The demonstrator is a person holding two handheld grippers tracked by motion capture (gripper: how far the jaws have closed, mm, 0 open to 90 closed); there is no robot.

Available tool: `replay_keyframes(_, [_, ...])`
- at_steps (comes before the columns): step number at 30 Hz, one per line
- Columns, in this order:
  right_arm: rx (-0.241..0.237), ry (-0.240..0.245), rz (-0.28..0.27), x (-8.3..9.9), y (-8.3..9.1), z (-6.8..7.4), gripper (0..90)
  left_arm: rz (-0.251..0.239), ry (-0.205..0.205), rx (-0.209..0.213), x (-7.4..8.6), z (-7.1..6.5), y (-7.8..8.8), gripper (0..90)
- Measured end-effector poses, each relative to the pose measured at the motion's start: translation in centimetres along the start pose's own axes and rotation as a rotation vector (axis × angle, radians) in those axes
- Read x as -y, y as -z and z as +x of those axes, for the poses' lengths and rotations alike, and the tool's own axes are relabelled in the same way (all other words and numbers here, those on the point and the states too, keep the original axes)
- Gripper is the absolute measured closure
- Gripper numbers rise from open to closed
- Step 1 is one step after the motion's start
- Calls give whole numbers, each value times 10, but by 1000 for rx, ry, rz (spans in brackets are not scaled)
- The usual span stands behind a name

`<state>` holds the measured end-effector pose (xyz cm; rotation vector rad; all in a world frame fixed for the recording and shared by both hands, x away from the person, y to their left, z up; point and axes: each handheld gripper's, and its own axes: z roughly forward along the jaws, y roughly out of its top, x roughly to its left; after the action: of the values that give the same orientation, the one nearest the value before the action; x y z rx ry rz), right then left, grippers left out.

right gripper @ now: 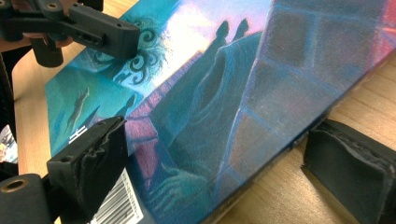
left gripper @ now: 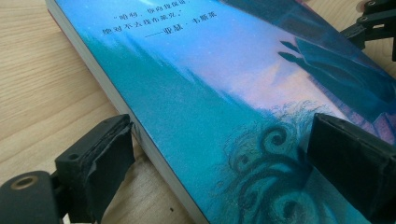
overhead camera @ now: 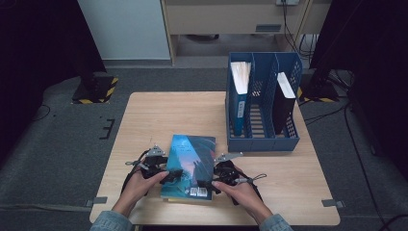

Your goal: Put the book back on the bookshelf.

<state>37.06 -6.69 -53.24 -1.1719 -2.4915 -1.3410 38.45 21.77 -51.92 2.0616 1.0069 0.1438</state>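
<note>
A paperback book (overhead camera: 190, 163) with a blue-teal illustrated cover lies flat on the wooden table (overhead camera: 159, 115), near the front edge. My left gripper (overhead camera: 172, 177) is at the book's near left corner. In the left gripper view it (left gripper: 224, 163) is open, one jaw on the table beside the page edge and the other over the cover (left gripper: 210, 102). My right gripper (overhead camera: 204, 184) is at the near right corner. It (right gripper: 219, 172) is open too, one jaw over the cover (right gripper: 224, 102) by the barcode and the other on the table past the spine.
A blue three-slot file holder (overhead camera: 262, 139) stands at the back right of the table. A blue book (overhead camera: 239, 91) stands in its left slot and a black book (overhead camera: 284, 101) in its right slot. Bare wood lies left of and behind the paperback.
</note>
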Motion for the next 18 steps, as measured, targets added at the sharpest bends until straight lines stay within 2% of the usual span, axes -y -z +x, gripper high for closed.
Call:
replay_keyframes(7, [17,-8,17,-5,0,0,96,3,-11,-14,-1,-2,0,65])
replay_keyframes(11, [29,-5,-14,-9,9,1,192,9,-17,-23,-1,-3,2,66])
replay_keyframes(13, [12,-15,-33,-12,13,2,192,11,-13,-22,-1,-2,3,65])
replay_keyframes(15, [7,-13,-34,-15,15,4,193,11,-14,-25,-1,-3,3,65])
replay_keyframes(18, [24,-1,-15,-17,12,6,220,15,-15,-25,-1,-2,3,65])
